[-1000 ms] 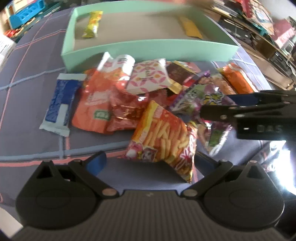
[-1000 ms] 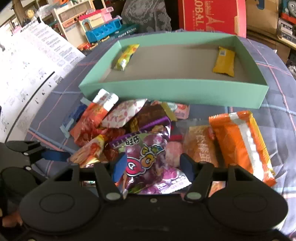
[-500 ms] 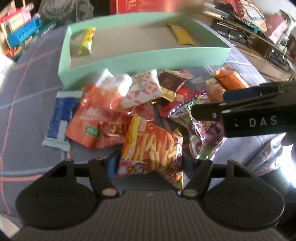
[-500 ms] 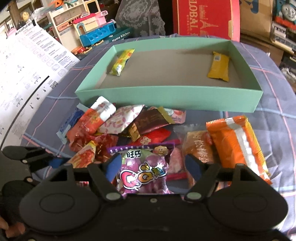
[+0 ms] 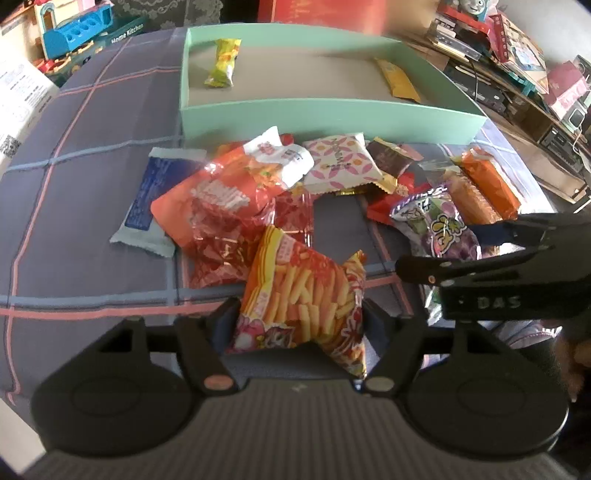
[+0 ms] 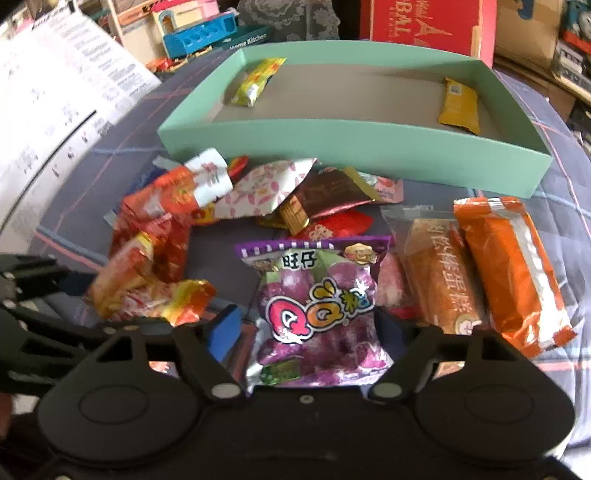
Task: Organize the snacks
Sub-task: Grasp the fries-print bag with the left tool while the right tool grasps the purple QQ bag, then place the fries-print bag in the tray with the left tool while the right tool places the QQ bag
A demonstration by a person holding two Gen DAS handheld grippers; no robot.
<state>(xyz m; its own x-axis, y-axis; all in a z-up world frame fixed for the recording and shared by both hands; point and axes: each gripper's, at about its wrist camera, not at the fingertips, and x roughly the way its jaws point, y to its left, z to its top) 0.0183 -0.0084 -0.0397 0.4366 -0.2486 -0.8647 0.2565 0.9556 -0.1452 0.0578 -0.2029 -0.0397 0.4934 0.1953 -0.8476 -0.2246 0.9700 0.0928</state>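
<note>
Snacks in transit: left gripper [image 5: 297, 325] fingers pinch the chip bag [image 5: 303, 295], right gripper [image 6: 308, 328] fingers clamp the purple gummy bag [image 6: 317, 306] (both just above the surface) — slick foil could slip short of the green box [image 6: 354, 147].

Looks like a home, prob. kids' room: toy kitchen set [image 6: 199, 33], train toy box [image 5: 469, 7], cluttered shelves [image 5: 517, 74] w/ books etc.
</note>
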